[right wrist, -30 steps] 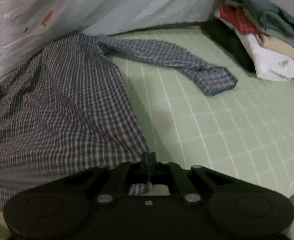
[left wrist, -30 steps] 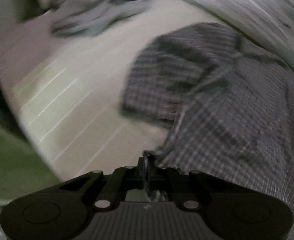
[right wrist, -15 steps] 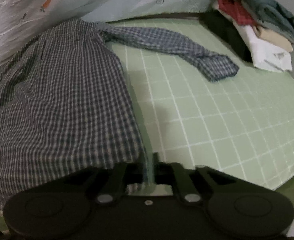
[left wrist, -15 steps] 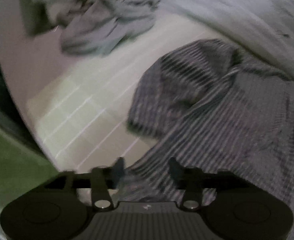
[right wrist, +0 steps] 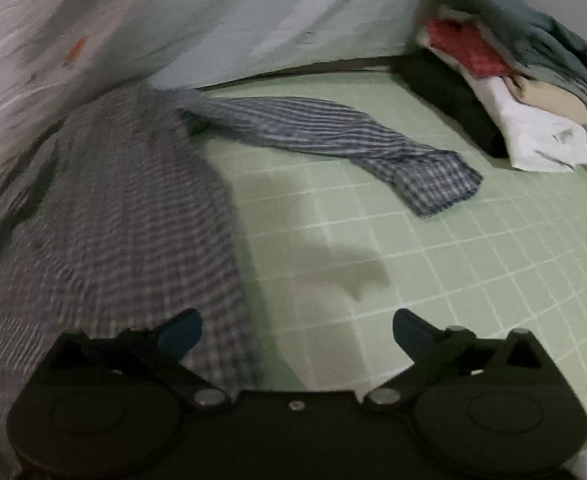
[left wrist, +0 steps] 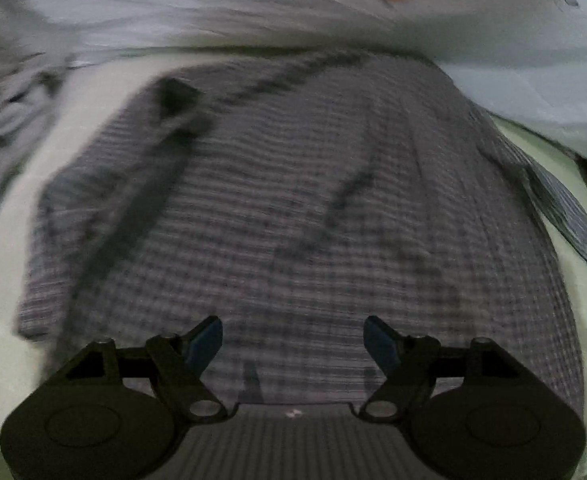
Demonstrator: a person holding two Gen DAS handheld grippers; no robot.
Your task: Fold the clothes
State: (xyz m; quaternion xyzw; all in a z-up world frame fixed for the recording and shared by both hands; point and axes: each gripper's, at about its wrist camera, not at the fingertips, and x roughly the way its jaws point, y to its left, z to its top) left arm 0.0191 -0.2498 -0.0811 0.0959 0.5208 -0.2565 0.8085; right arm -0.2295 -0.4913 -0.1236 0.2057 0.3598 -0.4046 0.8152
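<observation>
Both tools' jaws have just been opening; the left tool (left wrist: 293, 336) and right tool (right wrist: 297, 328) stand spread, empty. The shirt (left wrist: 293, 208) lies ahead. Its sleeve (right wrist: 333, 136) sprawls beyond the right tool, so a fold now could bunch.

Dim light, motion blur, fisheye-warped edges

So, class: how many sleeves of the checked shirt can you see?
2. One sleeve stretches right across the green mat; the other lies folded along the checked shirt's left edge.
</observation>
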